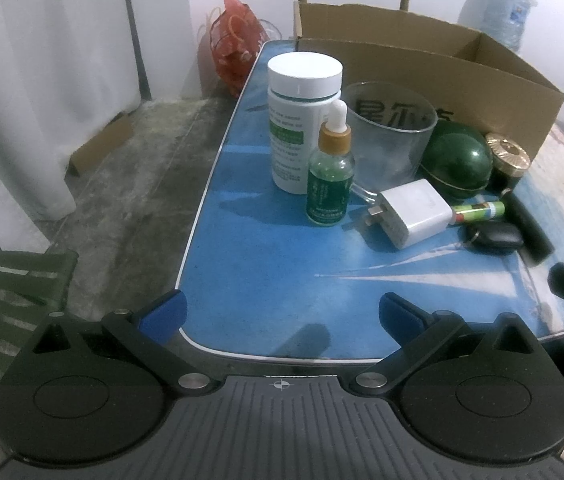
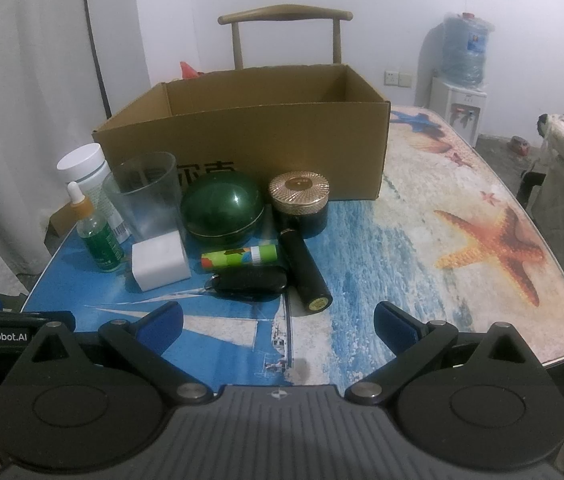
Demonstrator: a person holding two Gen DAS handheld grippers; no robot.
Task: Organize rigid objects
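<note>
Left gripper (image 1: 280,312): fingers spread, empty, above the table's (image 1: 242,280) near edge.
Right gripper (image 2: 278,320): fingers spread, empty.
Cardboard box (image 2: 242,136): open, at the table's back.
Clutter: white bottle (image 1: 302,120), dropper bottle (image 1: 330,176), charger (image 1: 410,212), green dome (image 2: 222,210), all clustered before the box.

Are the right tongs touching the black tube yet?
Apart. The right wrist view shows the right tongs open, with bare tablecloth between their blue fingertips and the black tube.

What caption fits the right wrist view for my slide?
Open right gripper hovers before a black tube, key fob and jars clustered by an open cardboard box.
</note>
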